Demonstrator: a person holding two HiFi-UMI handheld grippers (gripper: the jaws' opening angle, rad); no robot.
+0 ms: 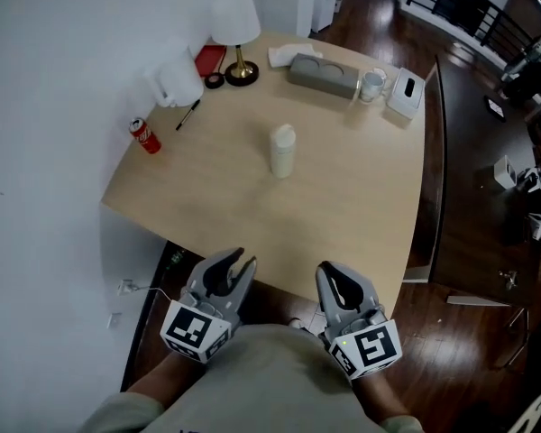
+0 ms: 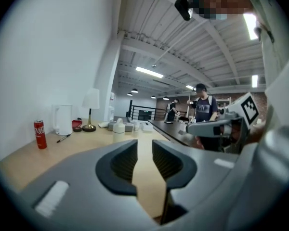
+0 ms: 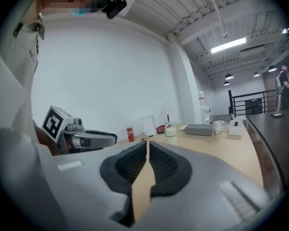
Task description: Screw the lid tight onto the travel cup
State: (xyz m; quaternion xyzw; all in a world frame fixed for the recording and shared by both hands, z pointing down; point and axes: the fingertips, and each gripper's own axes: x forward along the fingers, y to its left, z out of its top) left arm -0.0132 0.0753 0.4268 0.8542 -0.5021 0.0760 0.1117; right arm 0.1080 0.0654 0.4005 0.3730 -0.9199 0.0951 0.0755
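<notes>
The white travel cup (image 1: 282, 150) stands upright in the middle of the light wooden table (image 1: 361, 215), its lid on top. It shows small and far off as the cup (image 2: 118, 125) in the left gripper view and as the cup (image 3: 170, 129) in the right gripper view. Both grippers hover at the table's near edge, close to my body and well short of the cup. My left gripper (image 1: 239, 262) (image 2: 144, 146) has a narrow gap between its jaws, with nothing in it. My right gripper (image 1: 335, 273) (image 3: 148, 146) is shut and empty.
Along the far side stand a red can (image 1: 145, 136), a white kettle (image 1: 176, 79), a pen (image 1: 187, 115), a lamp (image 1: 237, 34), a grey box (image 1: 323, 75), a glass mug (image 1: 372, 85) and a tissue box (image 1: 406, 93). A dark table (image 1: 487, 197) adjoins on the right.
</notes>
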